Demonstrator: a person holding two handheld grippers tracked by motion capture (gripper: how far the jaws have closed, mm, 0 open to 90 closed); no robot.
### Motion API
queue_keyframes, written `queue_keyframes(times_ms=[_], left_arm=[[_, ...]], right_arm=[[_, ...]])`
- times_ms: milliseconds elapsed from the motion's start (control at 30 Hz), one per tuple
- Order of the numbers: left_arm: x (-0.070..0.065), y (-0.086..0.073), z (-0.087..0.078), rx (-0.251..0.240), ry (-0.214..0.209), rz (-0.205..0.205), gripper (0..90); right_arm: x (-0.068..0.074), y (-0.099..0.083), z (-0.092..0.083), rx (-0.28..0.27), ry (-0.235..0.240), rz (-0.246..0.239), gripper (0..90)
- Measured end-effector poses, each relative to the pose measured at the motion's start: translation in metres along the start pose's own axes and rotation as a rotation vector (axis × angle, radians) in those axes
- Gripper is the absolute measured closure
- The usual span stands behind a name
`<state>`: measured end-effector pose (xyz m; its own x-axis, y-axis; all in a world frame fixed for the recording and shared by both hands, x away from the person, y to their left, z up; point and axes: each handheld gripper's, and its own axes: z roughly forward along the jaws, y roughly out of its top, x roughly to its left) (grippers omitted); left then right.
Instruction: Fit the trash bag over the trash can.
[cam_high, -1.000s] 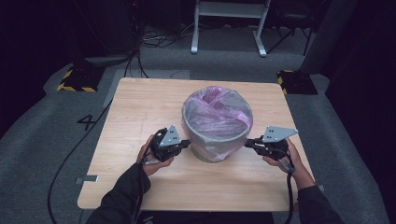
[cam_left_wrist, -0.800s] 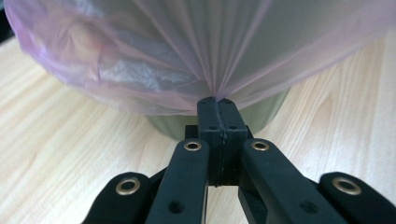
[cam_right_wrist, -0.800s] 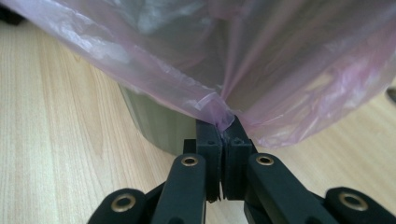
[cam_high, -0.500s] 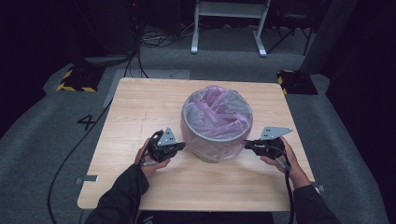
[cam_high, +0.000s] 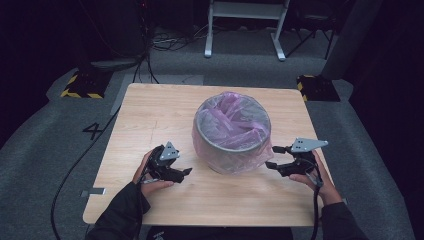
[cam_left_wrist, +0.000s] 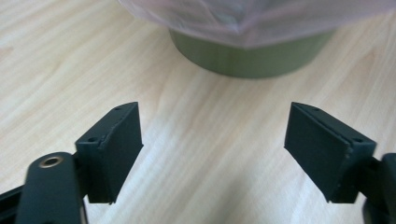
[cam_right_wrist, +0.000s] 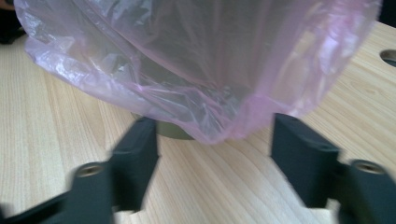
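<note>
Pink bag (cam_high: 235, 117) lines the bin (cam_high: 227, 155) mid-table (cam_high: 150, 110); left gripper (cam_high: 186, 171) at eight o'clock, right gripper (cam_high: 272, 156) at four, fingers just sprung wide, gripping nothing.

The person wears dark long sleeves (cam_high: 122, 212) that reach the wrists. Each hand carries a black gripper; the left gripper (cam_high: 184, 171) and the right gripper (cam_high: 272, 156) each bear a grey three-cornered plate (cam_high: 309, 144) with small holes on top. A black cable (cam_high: 316, 210) trails from the right one along the forearm. The jaws are flat, matt black blocks with small screw recesses, hinged on arms with a brass-coloured bushing (cam_left_wrist: 50, 162).
</note>
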<state>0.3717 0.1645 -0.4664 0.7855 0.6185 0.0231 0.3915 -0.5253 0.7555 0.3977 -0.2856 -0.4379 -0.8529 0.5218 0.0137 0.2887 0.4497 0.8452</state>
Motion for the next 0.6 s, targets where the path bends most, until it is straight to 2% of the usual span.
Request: queue_keyframes(times_ms=[167, 233, 333, 500, 600], left_arm=[[-0.007, -0.010, -0.002, 0.010, 0.010, 0.028, 15.8], [-0.009, -0.015, 0.000, 0.024, 0.002, 0.019, 15.8], [-0.011, -0.020, 0.003, 0.061, 0.010, 0.022, 15.8], [-0.015, -0.030, 0.008, 0.099, 0.004, 0.010, 15.7], [-0.017, -0.034, 0.008, 0.109, 0.000, 0.016, 15.6]], right_arm=[[0.000, -0.003, -0.012, -0.025, -0.003, 0.015, 19.0], [0.001, -0.002, -0.017, -0.043, -0.040, 0.024, 19.2], [0.004, 0.002, -0.023, -0.069, -0.054, 0.020, 18.9], [0.010, 0.018, -0.037, -0.125, -0.080, -0.008, 18.9], [0.012, 0.031, -0.046, -0.163, -0.088, -0.014, 19.1]])
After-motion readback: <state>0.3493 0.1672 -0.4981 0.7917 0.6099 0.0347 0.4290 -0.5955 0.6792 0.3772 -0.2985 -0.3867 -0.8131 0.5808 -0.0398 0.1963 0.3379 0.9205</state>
